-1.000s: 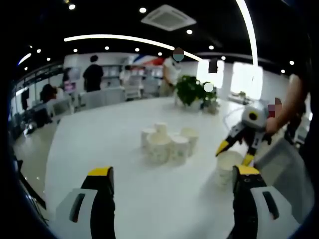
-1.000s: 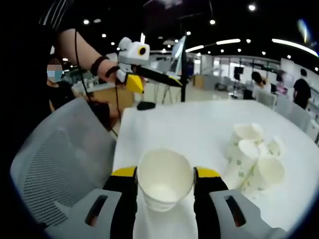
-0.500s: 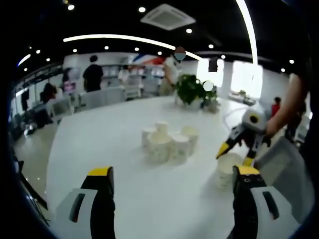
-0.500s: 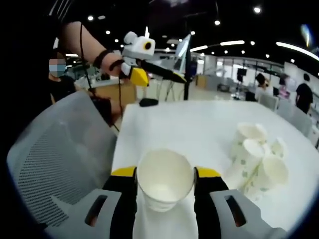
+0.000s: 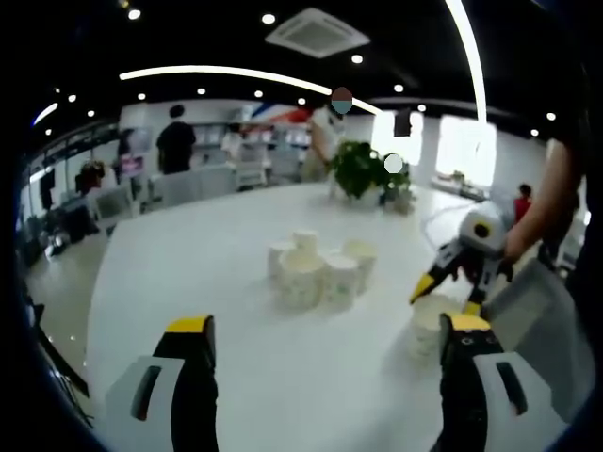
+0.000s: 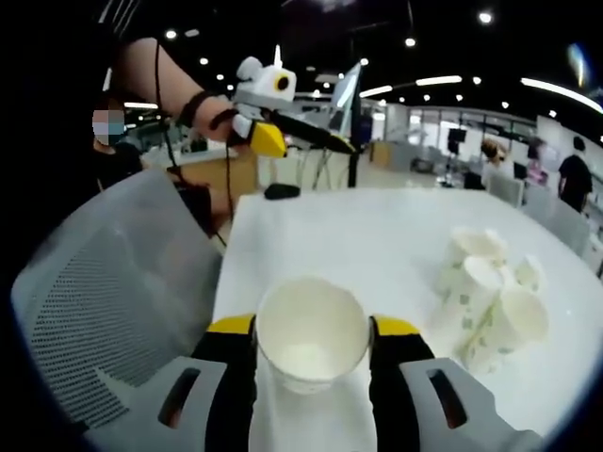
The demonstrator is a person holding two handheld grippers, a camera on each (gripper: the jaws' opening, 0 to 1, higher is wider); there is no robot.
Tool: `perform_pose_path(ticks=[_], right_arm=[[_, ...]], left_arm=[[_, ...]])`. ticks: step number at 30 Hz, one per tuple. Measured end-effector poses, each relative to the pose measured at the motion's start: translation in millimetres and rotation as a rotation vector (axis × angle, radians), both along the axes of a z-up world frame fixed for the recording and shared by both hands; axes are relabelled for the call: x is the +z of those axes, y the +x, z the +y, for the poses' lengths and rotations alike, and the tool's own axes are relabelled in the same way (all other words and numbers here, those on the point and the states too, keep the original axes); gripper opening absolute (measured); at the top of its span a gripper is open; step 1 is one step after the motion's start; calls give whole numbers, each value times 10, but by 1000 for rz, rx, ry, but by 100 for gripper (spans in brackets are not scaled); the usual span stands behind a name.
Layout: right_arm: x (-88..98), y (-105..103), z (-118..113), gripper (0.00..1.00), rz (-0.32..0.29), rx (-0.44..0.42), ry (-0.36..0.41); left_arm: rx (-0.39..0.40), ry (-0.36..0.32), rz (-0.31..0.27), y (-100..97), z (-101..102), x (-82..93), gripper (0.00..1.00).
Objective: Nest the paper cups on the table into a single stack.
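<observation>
Cup (image 6: 312, 345) upright, mouth up, clamped between right gripper (image 6: 312, 331) jaws.

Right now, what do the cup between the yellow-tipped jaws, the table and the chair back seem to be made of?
The cup held by the right hand-held gripper looks like thin matte white paper, with a rolled rim. The table seems a smooth, glossy white top, perhaps laminate, as it reflects light softly. The chair back looks like grey woven mesh, since a fine grid pattern shows on it.
</observation>
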State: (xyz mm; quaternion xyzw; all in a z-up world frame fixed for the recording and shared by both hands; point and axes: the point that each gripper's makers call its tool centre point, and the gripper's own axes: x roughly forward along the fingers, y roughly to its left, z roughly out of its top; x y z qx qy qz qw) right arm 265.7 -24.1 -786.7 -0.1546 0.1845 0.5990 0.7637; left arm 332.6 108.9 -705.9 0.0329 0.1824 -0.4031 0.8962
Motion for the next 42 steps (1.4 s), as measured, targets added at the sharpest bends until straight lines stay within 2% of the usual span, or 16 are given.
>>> perform_pose_path(ticks=[14,42], right_arm=[[0,-17,28,47,32,-10,7],[-2,-30,31,58,38,-9,1]], left_arm=[[1,-6,7,-4,12,2,99],[8,-10,7,10,10,-12,100]])
